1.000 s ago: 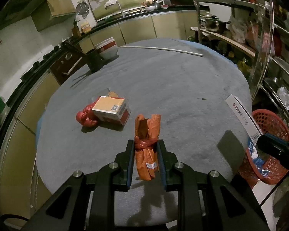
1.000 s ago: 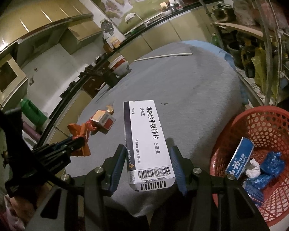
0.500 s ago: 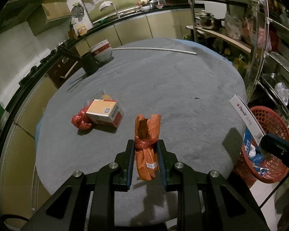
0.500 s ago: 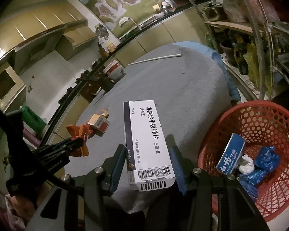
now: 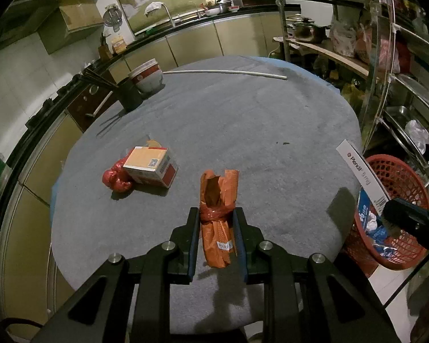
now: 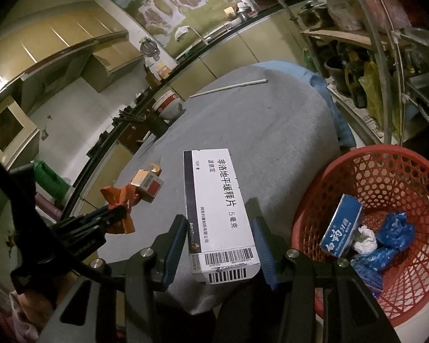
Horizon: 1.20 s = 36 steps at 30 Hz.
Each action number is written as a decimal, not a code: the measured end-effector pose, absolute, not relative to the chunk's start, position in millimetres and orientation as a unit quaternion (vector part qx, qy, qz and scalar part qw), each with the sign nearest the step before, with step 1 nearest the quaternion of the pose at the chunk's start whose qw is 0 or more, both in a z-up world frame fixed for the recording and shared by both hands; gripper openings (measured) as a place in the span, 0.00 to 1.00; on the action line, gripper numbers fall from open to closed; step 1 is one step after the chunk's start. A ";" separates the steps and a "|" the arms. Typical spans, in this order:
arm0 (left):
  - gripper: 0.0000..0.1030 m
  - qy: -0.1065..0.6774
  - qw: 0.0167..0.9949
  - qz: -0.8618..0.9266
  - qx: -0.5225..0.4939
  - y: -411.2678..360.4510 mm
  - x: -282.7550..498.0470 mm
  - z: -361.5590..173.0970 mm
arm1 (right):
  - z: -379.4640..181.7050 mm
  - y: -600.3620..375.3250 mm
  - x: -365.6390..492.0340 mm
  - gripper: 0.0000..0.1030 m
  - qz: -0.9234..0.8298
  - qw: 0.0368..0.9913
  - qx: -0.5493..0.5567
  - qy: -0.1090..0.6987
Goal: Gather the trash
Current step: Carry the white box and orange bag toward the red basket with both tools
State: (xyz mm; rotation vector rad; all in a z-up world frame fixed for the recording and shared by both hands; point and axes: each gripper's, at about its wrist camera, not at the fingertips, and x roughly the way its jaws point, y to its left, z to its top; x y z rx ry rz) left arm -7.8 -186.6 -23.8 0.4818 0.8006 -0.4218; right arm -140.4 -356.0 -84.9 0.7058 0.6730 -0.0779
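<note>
Carried the white medicine box nearer the red basket, more of the rim entering the right wrist view; drew back slightly from the bench.

White medicine box: top face reads 非洛地平缓释片, 5 毫克, 10片, plus a small AstraZeneca logo and barcodes at the near end. Side face says Plendil, probably 5 mg (blurry). Blue carton in the red basket: white Chinese script, unreadable. Orange-topped box: barcode only.
</note>
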 end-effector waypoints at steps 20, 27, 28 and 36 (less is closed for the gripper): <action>0.23 0.522 0.825 -0.179 0.123 -133.8 52.4 -79.1 | -110.9 -322.0 -81.8 0.49 -0.034 0.872 0.287 0.394; 0.27 0.540 0.808 -0.214 0.099 -119.6 64.6 -87.6 | -120.3 -296.1 -51.1 0.52 -0.052 0.870 0.222 0.438; 0.27 0.543 0.804 -0.221 0.098 -118.0 65.8 -89.2 | -121.1 -293.7 -48.8 0.52 -0.055 0.868 0.216 0.444; 0.51 0.543 0.791 -0.277 0.055 -95.3 71.8 -93.5 | -119.7 -287.0 -37.7 0.61 -0.062 0.862 0.199 0.462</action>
